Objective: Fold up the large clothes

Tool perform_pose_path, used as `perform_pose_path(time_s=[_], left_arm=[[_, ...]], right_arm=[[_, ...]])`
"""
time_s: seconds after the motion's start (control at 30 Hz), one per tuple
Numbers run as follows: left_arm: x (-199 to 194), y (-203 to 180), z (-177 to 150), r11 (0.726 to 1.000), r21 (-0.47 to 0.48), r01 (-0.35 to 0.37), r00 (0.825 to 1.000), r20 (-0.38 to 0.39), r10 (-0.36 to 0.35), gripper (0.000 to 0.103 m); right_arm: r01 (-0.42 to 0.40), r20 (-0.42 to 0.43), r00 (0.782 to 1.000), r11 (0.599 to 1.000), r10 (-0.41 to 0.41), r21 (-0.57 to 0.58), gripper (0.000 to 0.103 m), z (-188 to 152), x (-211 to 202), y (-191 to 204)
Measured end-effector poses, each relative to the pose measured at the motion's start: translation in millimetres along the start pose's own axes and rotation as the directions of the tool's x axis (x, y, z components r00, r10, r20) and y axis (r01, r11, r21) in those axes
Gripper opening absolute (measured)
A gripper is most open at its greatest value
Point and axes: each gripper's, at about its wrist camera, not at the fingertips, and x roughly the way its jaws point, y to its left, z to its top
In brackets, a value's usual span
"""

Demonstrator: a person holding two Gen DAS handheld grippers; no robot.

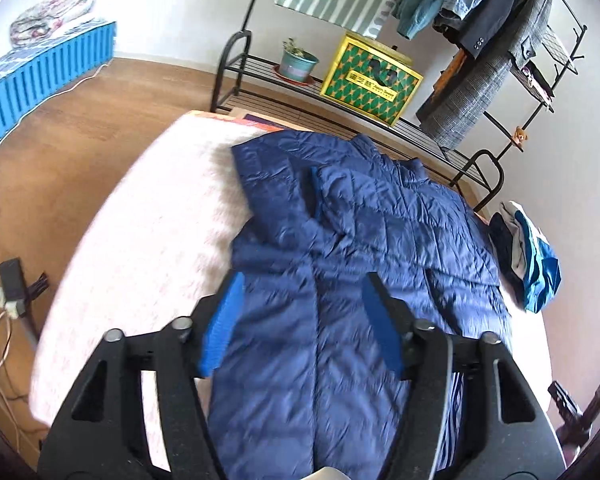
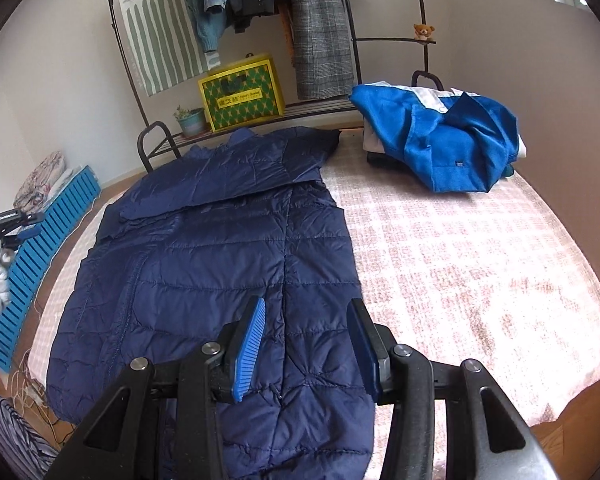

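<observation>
Nearest, the left tongs (image 1: 302, 300) hang above the lower half of the navy quilted jacket (image 1: 340, 248), blue ribbed pads apart and gripping nothing. Likewise the right tongs (image 2: 308, 322) hover over the jacket's hem (image 2: 292, 400) with their pads spread, nothing between them. The jacket lies flat on the bed (image 2: 480, 272), whose cover is pale pink with a nubby checked weave; its puffy shell is stitched into soft panels, and a sleeve (image 2: 228, 184) is folded across the chest at the far end. Near the bed's far right corner sits a heap of clothes topped by a shiny bright blue garment (image 2: 452, 136), well apart from the jacket. Beyond the bed stands a black metal clothes rack (image 1: 340, 92) carrying a yellow and green patterned box (image 1: 372, 76), a potted plant (image 1: 298, 64), hanging coats and a small teddy bear (image 2: 424, 32). Far left, a blue ribbed crate (image 1: 40, 84) rests on the wooden floor.
</observation>
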Motion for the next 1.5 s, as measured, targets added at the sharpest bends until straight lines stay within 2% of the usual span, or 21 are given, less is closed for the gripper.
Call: perform_pose_path(time_s=[0.1,0.17,0.27,0.37,0.5,0.73,0.8,0.9,1.03,1.1,1.17,1.23,1.27,1.3,1.33,1.37,1.43,1.5], left_arm=[[-23,20,-39,1.000,-0.014,-0.023,0.999,-0.035,0.022,0.067],[-31,35,-65,0.999,-0.031,-0.033,0.997,-0.073,0.030,0.067],[-28,59,-107,0.996,-0.082,-0.037,0.988,-0.155,0.024,0.067],[-17,79,-142,0.988,-0.150,-0.035,0.973,-0.232,-0.001,0.067],[-5,102,-171,0.966,-0.258,-0.028,0.961,-0.272,-0.045,0.067],[11,104,-186,0.951,-0.309,0.011,0.942,-0.316,-0.114,0.067],[16,98,-189,0.959,-0.285,0.006,0.938,-0.330,-0.104,0.066],[18,87,-189,0.973,-0.229,-0.005,0.943,-0.326,-0.072,0.066],[19,80,-191,0.972,-0.234,0.026,0.939,-0.327,-0.104,0.066],[20,74,-194,0.970,-0.234,0.061,0.929,-0.343,-0.141,0.061],[20,66,-196,0.981,-0.187,0.060,0.928,-0.351,-0.124,0.057],[22,58,-195,0.990,-0.135,0.044,0.931,-0.355,-0.090,0.050],[23,57,-195,0.990,-0.134,0.043,0.931,-0.354,-0.089,0.039],[24,58,-194,0.987,-0.152,0.050,0.929,-0.355,-0.102,0.027],[26,59,-194,0.982,-0.177,0.062,0.927,-0.354,-0.122,0.022],[26,60,-193,0.977,-0.199,0.072,0.927,-0.348,-0.139,0.016],[23,59,-189,0.971,-0.220,0.094,0.932,-0.324,-0.164,0.011],[13,55,-182,0.965,-0.225,0.132,0.938,-0.288,-0.195,0.008]], right_arm=[[-0.013,-0.030,0.999,1.000,0.013,-0.001,0.054,-11,0,-13],[-0.012,-0.061,0.998,1.000,0.012,-0.004,0.054,-20,3,-22],[-0.032,-0.120,0.992,0.999,0.033,0.013,0.054,-34,12,-38],[-0.057,-0.148,0.987,0.994,0.071,0.094,0.054,-46,20,-54],[-0.093,-0.159,0.980,0.981,0.120,0.169,0.054,-57,28,-61],[-0.137,-0.230,0.956,0.971,0.181,0.194,0.054,-67,51,-54],[-0.149,-0.253,0.947,0.968,0.199,0.204,0.054,-69,57,-54],[-0.157,-0.270,0.940,0.967,0.208,0.199,0.055,-72,61,-53],[-0.181,-0.273,0.933,0.960,0.236,0.212,0.058,-74,60,-56],[-0.210,-0.276,0.923,0.952,0.268,0.222,0.062,-76,57,-57],[-0.228,-0.284,0.916,0.950,0.284,0.215,0.062,-78,57,-54],[-0.234,-0.288,0.914,0.952,0.284,0.198,0.063,-79,58,-49],[-0.233,-0.289,0.915,0.953,0.282,0.192,0.063,-79,59,-47],[-0.236,-0.288,0.915,0.954,0.283,0.187,0.058,-78,60,-45],[-0.239,-0.291,0.913,0.953,0.285,0.186,0.044,-78,62,-43],[-0.247,-0.300,0.907,0.950,0.296,0.190,0.036,-78,64,-41],[-0.257,-0.298,0.904,0.946,0.308,0.198,0.020,-78,66,-36],[-0.280,-0.277,0.902,0.936,0.332,0.212,0.012,-74,62,-31]])
